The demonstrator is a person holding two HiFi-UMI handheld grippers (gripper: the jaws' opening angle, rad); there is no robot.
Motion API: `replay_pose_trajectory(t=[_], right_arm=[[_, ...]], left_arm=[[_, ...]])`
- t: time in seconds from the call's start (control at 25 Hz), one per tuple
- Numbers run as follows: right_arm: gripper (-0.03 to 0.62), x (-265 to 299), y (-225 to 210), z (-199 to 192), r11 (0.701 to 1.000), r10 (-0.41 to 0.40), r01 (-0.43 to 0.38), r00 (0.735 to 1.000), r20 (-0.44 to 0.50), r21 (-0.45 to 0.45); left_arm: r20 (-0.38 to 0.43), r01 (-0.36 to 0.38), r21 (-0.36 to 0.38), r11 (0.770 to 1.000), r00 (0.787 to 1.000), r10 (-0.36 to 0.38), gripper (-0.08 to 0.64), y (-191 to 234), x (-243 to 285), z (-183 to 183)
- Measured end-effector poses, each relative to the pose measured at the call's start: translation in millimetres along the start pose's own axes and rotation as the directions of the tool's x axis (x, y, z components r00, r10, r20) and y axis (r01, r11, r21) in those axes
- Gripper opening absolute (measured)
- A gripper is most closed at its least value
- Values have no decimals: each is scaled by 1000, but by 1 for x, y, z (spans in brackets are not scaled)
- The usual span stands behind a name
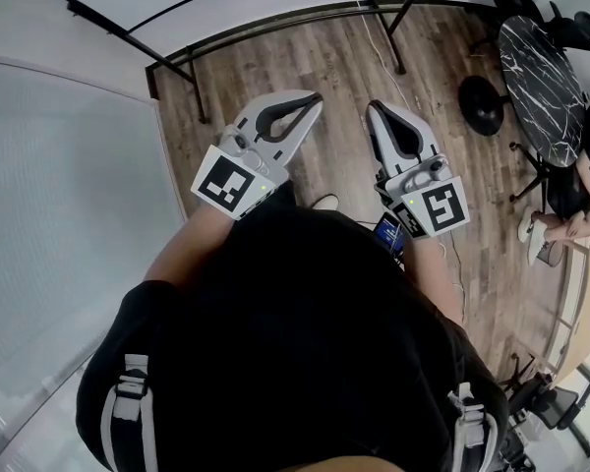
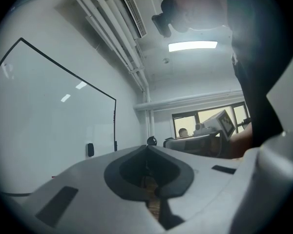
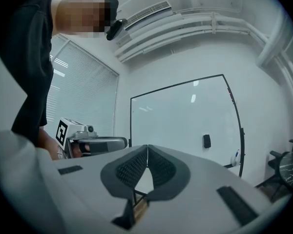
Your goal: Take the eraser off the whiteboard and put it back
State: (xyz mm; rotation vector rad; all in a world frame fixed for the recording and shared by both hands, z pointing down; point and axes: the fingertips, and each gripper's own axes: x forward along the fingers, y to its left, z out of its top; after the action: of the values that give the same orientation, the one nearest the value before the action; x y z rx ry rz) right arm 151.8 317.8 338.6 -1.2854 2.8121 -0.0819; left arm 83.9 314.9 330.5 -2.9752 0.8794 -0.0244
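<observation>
Currently both clenched on nothing: left tool (image 2: pixel 147 147), right tool (image 3: pixel 147 146), held level. Eraser (image 3: pixel 206 141) sits on whiteboard (image 3: pixel 180 116), well apart from both. Advice: step closer, release right tool early, approach eraser square-on, grip across narrow sides.

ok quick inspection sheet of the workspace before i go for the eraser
surface: whiteboard upright, looks blank
job's things: eraser on the whiteboard, untouched
clutter: small white item at the board's lower right edge, too small to tell
grippers: left tongs shut, empty; right tongs shut, empty; both short of the board
cables: thin white cable on the wood floor
surroundings: dark marbled table, window blinds
</observation>
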Motion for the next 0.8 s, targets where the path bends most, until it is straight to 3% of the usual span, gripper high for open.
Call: replay_pose_trajectory(t=[0.44,0.8], right_arm=[[3,-19,-4,-3,999,38,-38,999,-10,-12],[3,12,-21,-11,999,29,-30,999,-40,-25]], left_arm=[[-6,-38,6,999,999,38,5,-21,4,-1],[-6,-26,-11,1000,1000,26,5,14,19,-11]])
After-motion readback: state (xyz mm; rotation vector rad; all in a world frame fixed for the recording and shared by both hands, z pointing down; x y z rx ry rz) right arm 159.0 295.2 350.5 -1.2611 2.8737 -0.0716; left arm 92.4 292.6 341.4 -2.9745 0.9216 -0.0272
